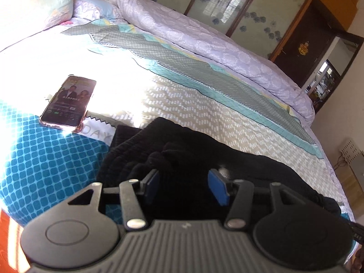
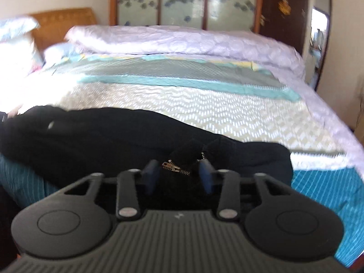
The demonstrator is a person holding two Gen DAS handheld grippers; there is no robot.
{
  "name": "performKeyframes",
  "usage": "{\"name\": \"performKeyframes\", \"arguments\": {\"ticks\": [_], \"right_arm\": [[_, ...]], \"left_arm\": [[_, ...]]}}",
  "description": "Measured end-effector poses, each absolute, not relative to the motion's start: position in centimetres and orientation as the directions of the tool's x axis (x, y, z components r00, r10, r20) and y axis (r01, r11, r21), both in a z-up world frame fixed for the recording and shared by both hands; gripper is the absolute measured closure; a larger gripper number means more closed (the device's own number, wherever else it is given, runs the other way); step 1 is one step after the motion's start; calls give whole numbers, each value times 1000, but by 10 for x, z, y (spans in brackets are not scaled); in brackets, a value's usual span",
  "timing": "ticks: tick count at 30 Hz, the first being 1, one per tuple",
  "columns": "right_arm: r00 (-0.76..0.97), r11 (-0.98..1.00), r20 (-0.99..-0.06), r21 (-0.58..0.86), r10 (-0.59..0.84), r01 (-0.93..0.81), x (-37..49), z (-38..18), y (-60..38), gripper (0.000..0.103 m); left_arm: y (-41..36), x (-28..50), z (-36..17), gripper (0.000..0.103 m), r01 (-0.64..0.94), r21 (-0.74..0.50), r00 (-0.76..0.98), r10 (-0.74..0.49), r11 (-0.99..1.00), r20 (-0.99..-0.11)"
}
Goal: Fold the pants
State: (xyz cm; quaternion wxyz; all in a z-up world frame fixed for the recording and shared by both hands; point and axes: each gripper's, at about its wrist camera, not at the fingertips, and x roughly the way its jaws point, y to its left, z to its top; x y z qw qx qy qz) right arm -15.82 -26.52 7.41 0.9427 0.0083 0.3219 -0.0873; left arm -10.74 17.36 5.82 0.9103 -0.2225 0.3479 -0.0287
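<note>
Because the black pants point(image 1: 182, 159) lie bunched along the near edge of the bed point(image 1: 227, 118), both grippers hang low over them, pointing down at the cloth rather than across the quilt. Seen from the left wrist, the left gripper point(image 1: 186, 186) has its blue pads point(image 1: 218, 188) standing apart, with a rumpled fold of dark fabric below and between them; the pads do not look pressed on it, so I judge this gripper open and holding nothing. A small white speck, perhaps a label, shows just beside the right-hand pad.

From the right wrist, the right gripper point(image 2: 179, 173) sits over the part of the pants with the metal zipper point(image 2: 175, 167), which lies between its fingers. Its jaws stand narrower than the other pair's, with a gap on each side of the zipper, so it appears open too, though blur makes contact hard to rule out.

A phone point(image 1: 68, 102) with a lit screen rests near the left edge of the bed, apart from the pants, likely set aside out of the folding area. The pale duvet point(image 2: 182, 41) is pushed to the far edge, probably to leave flat room for folding
</note>
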Motion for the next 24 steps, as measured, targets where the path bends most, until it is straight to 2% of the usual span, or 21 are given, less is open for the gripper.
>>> {"name": "performKeyframes", "arguments": {"ticks": [2,4,5,8,10,12,13,14,16,19,21,24], "right_arm": [[732,971,-659,13,-171,238,-141,54,-280,79],[645,959,-738,-12,-198,282,-127,20,-288,78],[668,962,-713,-28,-210,273,-131,16,-285,78],[635,961,-737,-74,-233,267,-126,34,-271,75],[694,972,-698,-9,-175,235,-132,53,-261,75],[734,978,-674,87,-81,187,-128,67,-249,74],[746,976,-665,149,-20,159,-121,70,-241,74],[747,968,-663,211,42,133,-108,71,-233,74],[728,949,-666,307,162,70,-79,64,-205,75],[705,928,-654,373,275,-16,-37,50,-157,77],[694,907,-640,418,329,-45,-13,40,-131,77],[662,858,-634,512,398,-26,15,20,-108,77]], "left_arm": [[182,-109,59,54,-118,-436,762,-200,892,-616],[190,-111,59,54,-134,-453,764,-200,881,-614],[195,-114,59,53,-145,-461,766,-195,876,-612],[211,-122,56,45,-193,-473,775,-162,860,-611],[223,-123,49,41,-206,-519,774,-186,829,-605],[229,-117,36,29,-239,-566,747,-223,789,-626],[230,-112,28,20,-252,-590,730,-250,767,-637],[229,-108,20,19,-254,-612,717,-279,749,-639],[226,-102,6,19,-273,-634,695,-308,723,-650],[226,-97,-1,18,-269,-670,709,-328,692,-624],[225,-92,-2,21,-267,-692,717,-342,671,-608],[222,-83,-6,40,-283,-684,708,-335,672,-622]]}}
